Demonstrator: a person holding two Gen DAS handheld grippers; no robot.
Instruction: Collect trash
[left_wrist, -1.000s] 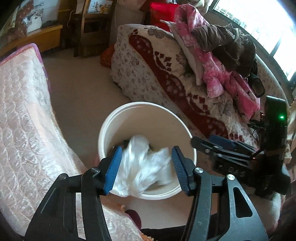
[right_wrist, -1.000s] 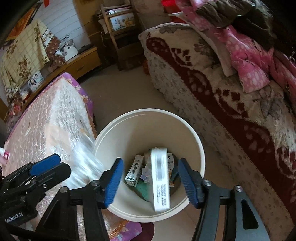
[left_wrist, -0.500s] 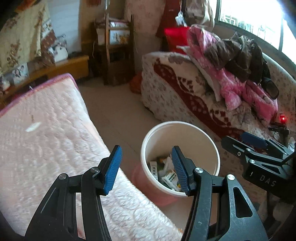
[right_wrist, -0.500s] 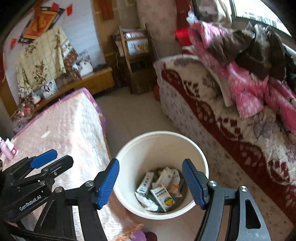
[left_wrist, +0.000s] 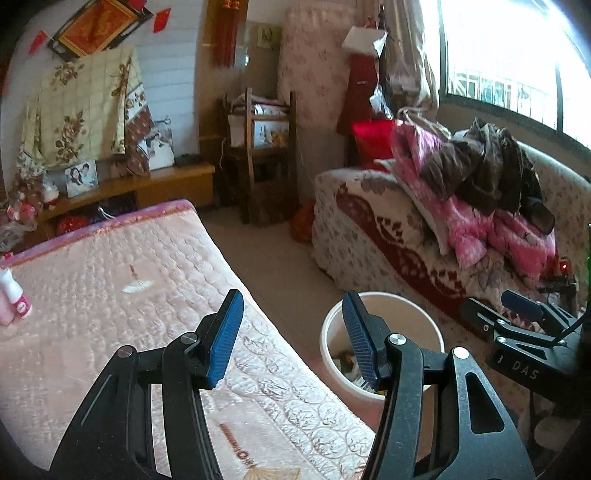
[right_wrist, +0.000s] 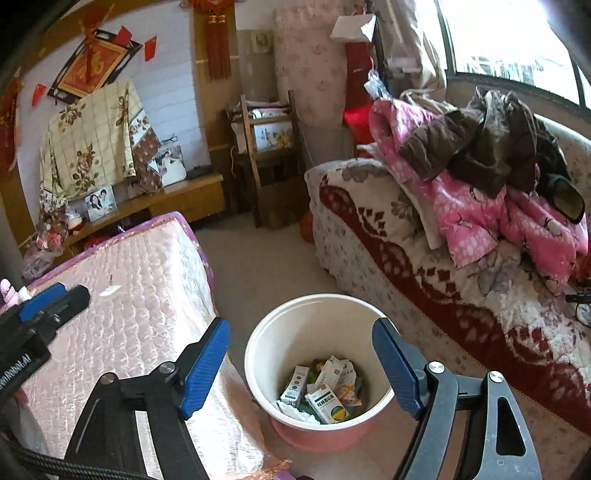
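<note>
— Looking from the left wrist, what shows?
— A white bucket on the floor between the quilted pink mattress and the floral sofa. The left gripper is released, nothing between its blue pads; its right finger hides most of the trash inside.
— And the right wrist view?
— The bucket is white inside, pink at the base. Trash lies at the bottom: small white-and-green cartons, crumpled paper, a wad of white plastic. The right gripper hangs above it, jaws opening, empty. One scrap lies on the mattress.
</note>
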